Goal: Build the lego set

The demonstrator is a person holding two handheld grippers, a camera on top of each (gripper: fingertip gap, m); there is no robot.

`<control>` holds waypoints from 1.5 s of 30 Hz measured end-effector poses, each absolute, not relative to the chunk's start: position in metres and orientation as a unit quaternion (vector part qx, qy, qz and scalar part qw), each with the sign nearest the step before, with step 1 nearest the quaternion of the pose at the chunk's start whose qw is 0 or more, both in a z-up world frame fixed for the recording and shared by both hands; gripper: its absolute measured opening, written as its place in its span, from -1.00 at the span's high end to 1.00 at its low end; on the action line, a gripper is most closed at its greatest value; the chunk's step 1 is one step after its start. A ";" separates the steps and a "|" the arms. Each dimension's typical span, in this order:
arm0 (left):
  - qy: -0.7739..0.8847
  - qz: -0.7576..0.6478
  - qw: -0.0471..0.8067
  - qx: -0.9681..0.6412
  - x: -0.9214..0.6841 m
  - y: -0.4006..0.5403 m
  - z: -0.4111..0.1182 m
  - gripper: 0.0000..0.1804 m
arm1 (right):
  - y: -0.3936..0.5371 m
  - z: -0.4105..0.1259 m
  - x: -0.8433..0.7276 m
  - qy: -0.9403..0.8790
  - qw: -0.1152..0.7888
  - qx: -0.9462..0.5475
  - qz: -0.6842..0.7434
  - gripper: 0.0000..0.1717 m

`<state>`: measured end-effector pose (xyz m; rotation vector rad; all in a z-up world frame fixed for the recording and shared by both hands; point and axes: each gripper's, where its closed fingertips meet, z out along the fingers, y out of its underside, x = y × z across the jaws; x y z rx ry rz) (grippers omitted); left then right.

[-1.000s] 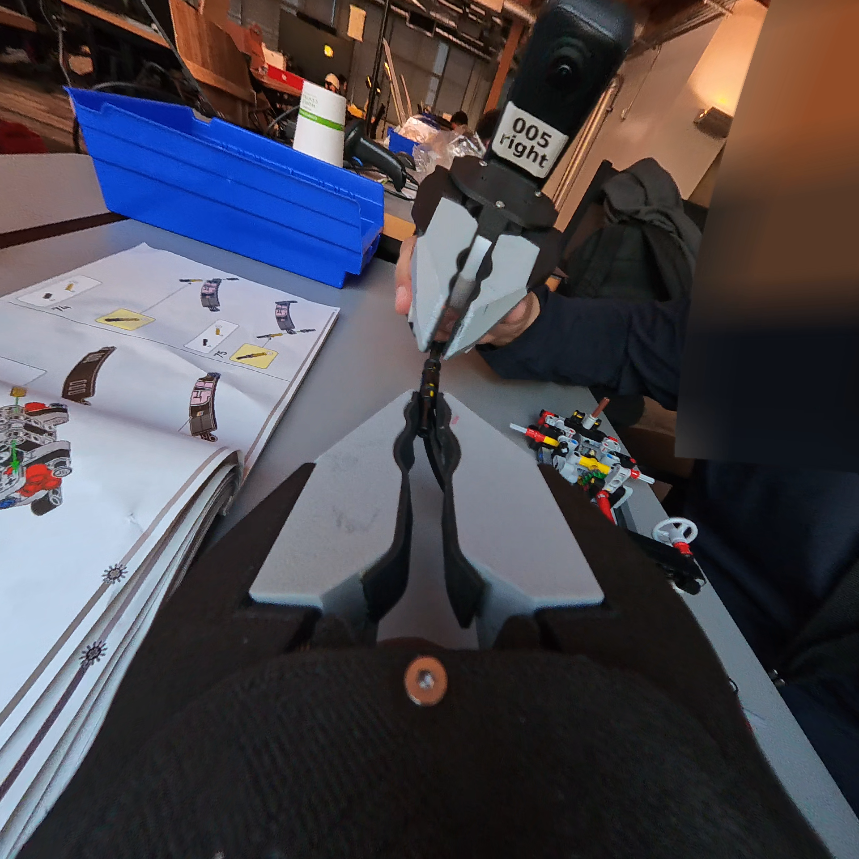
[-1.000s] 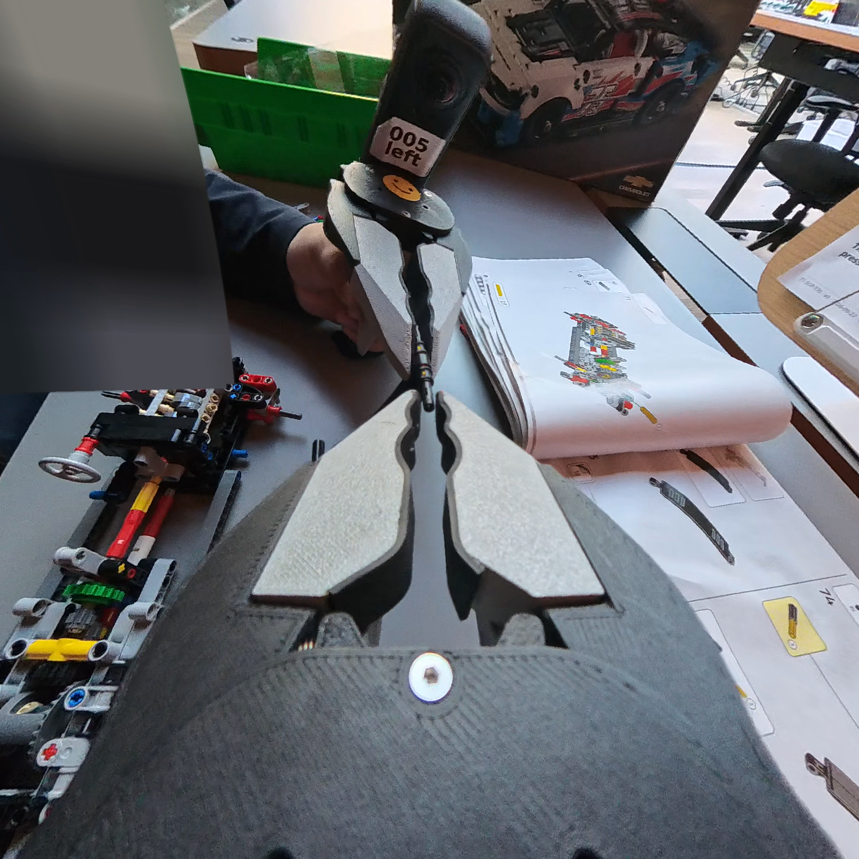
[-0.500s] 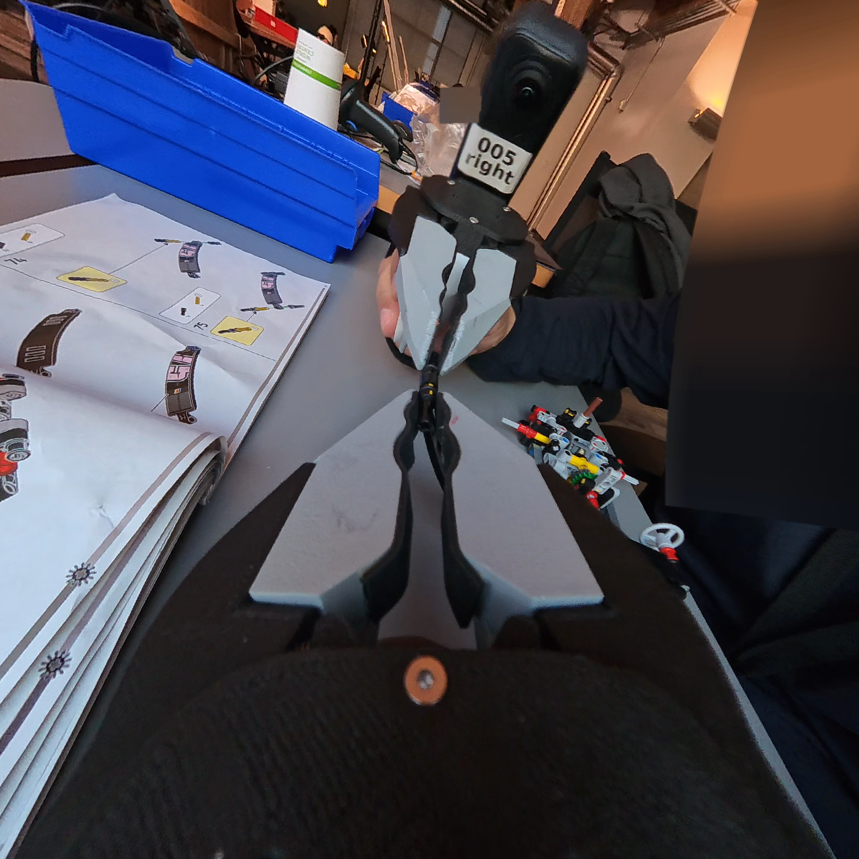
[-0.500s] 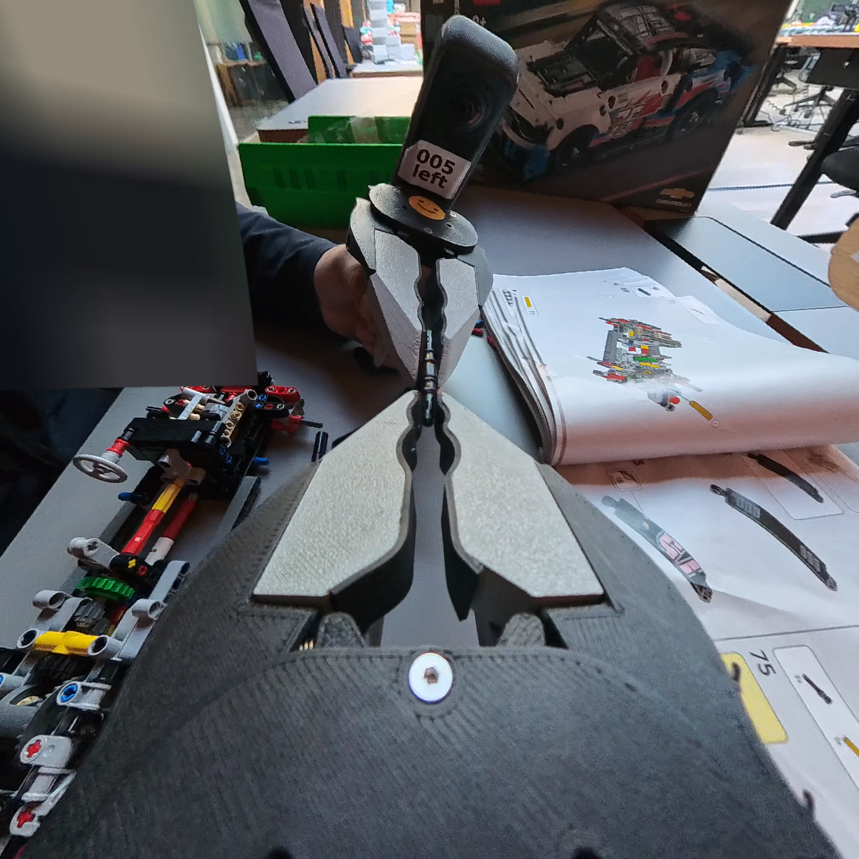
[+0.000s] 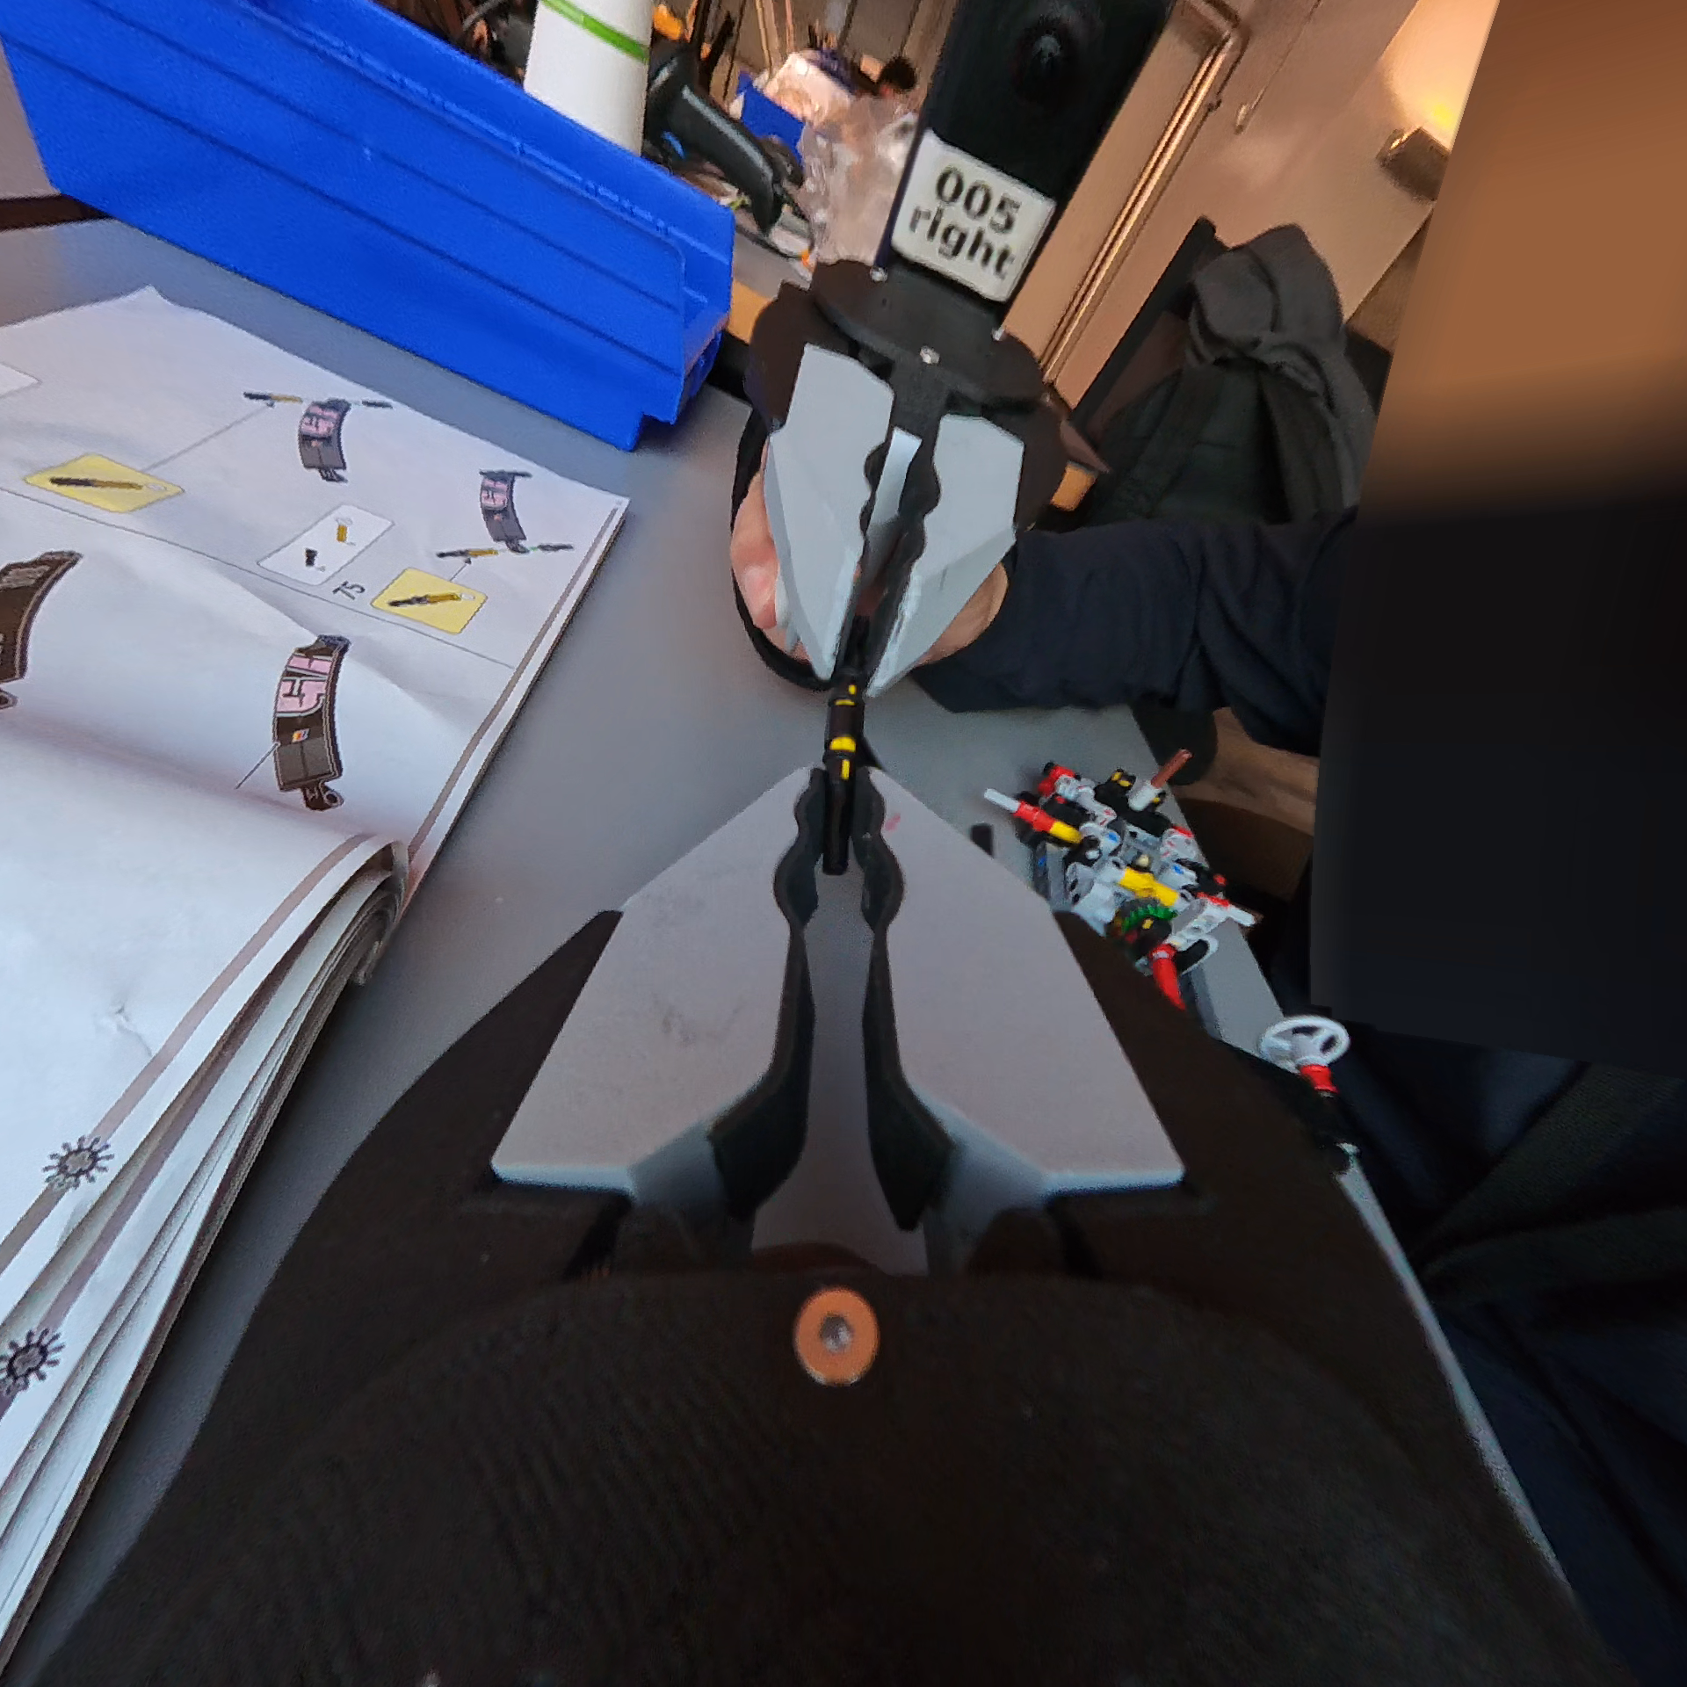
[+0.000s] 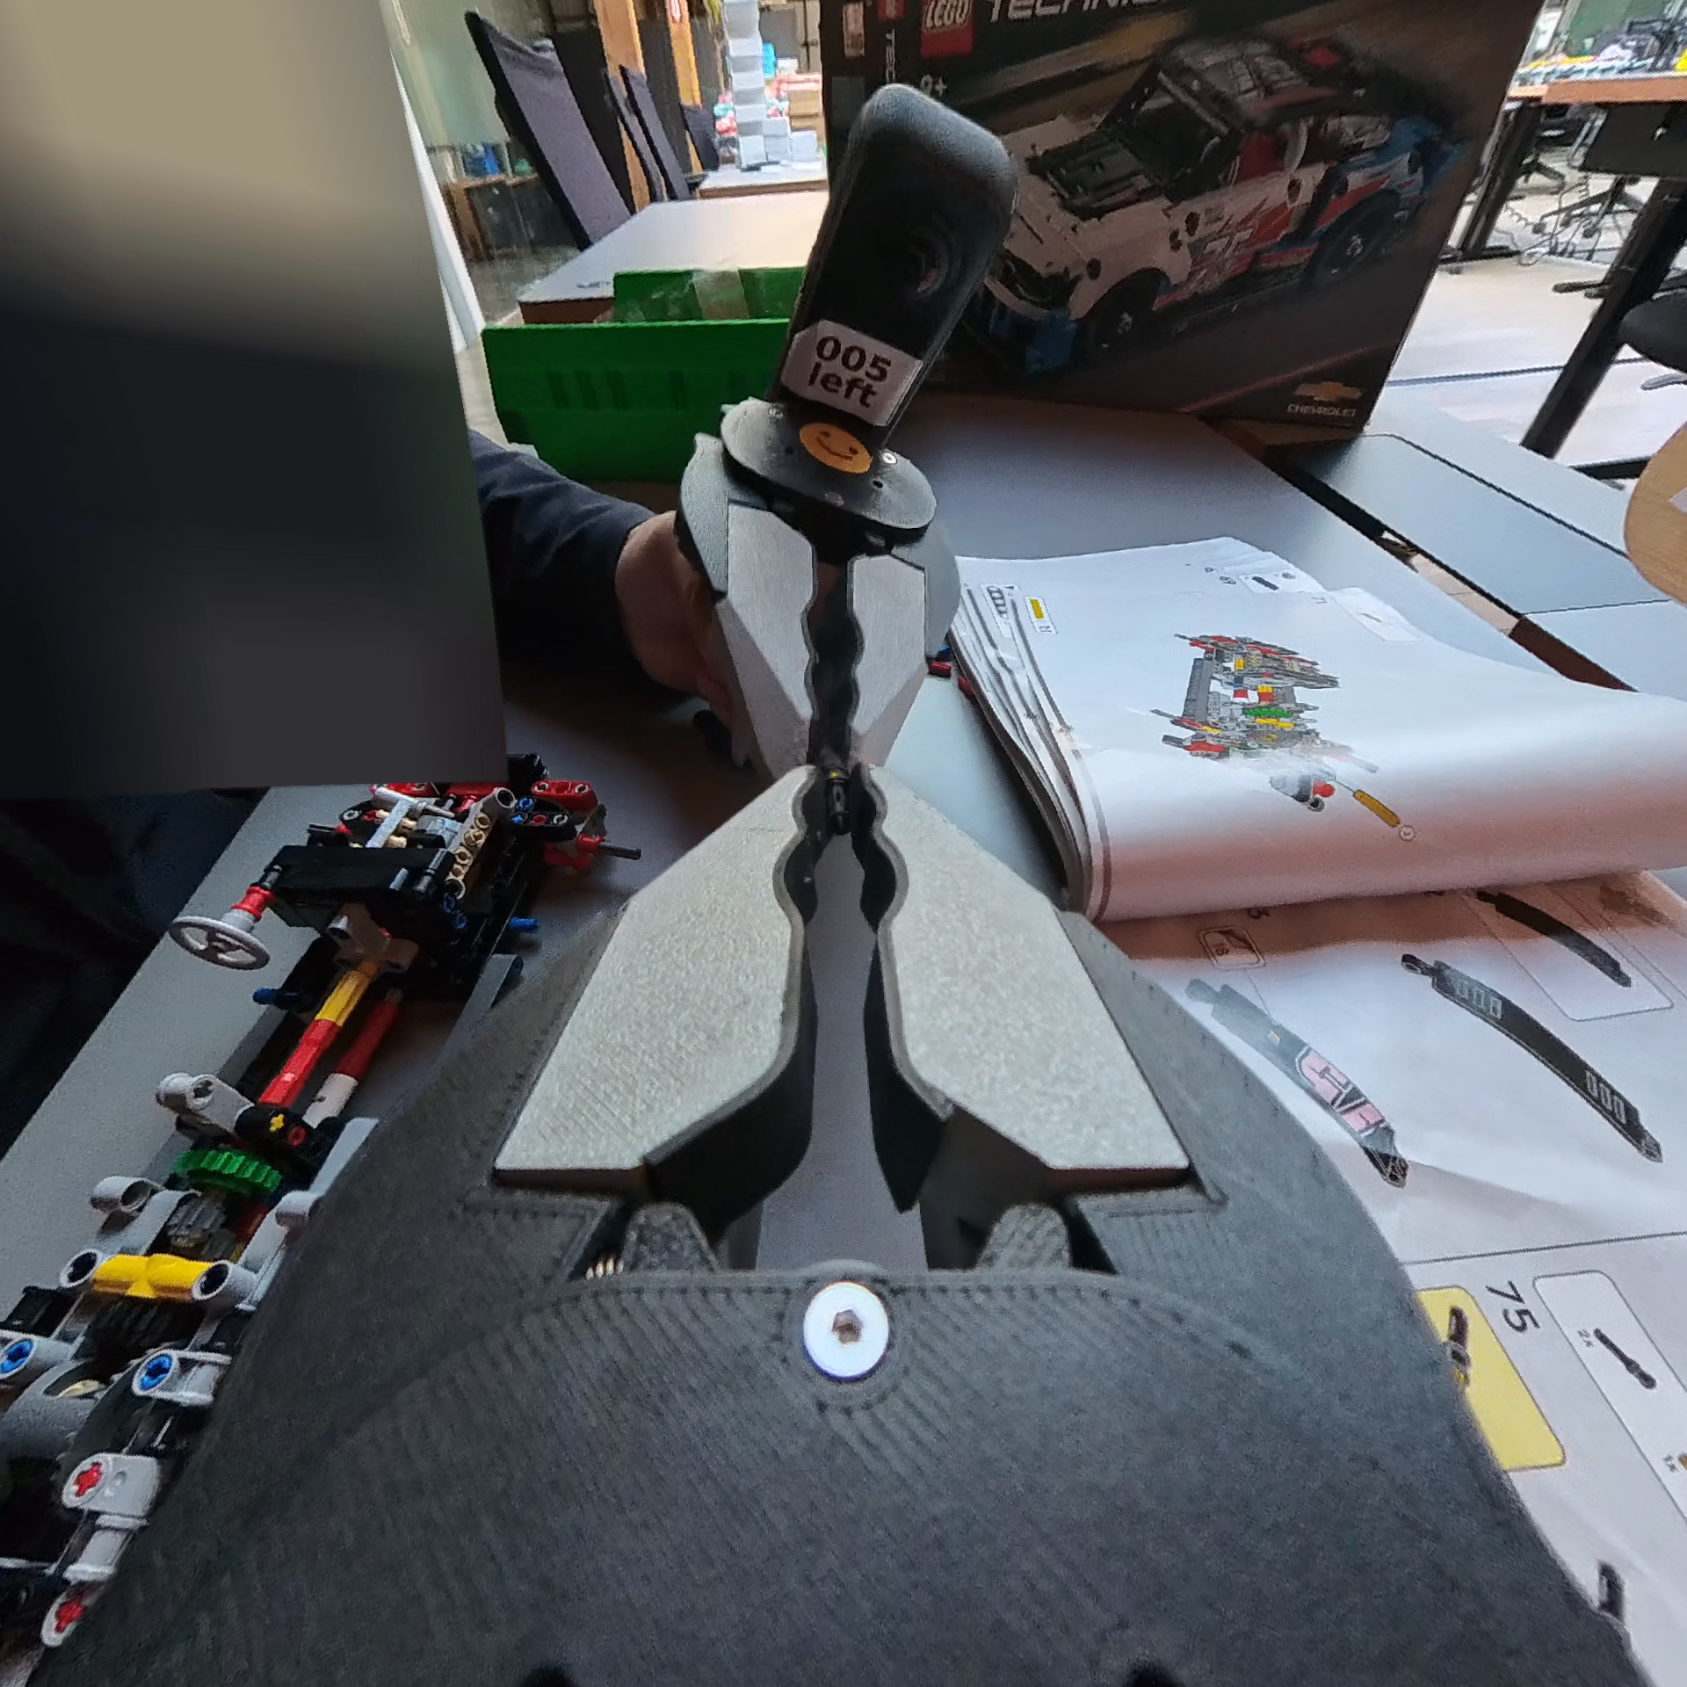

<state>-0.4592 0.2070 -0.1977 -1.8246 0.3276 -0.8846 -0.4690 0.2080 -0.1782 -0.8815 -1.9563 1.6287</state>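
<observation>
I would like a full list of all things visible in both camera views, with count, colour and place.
Rod piece: one, black with yellow bands, gripped at both ends between the two grippers.
Instruction booklet: one, white, open on the table.
Brick model: one, multicoloured, unfinished, on the table.
Blue bin: one, behind the booklet.
Green bin: one, at the table's far side.
Set box: one, dark, car picture, standing.
Table: grey.
Left gripper: shut on the rod.
Right gripper: shut on the rod.
</observation>
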 end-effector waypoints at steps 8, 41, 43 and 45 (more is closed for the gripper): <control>0.173 -0.312 0.498 -0.791 -0.444 0.218 -0.212 0.98 | 0.208 -0.166 -0.473 -0.711 0.231 -0.306 0.589 0.99; 0.150 -0.268 0.521 -0.797 -0.464 0.225 -0.211 0.96 | 0.230 -0.193 -0.467 -0.694 0.150 -0.358 0.606 0.97; 0.156 -0.254 0.521 -0.800 -0.465 0.225 -0.212 0.96 | 0.230 -0.196 -0.467 -0.691 0.139 -0.362 0.610 0.99; 0.165 -0.243 0.523 -0.800 -0.465 0.224 -0.213 0.96 | 0.229 -0.200 -0.465 -0.701 0.134 -0.358 0.601 0.98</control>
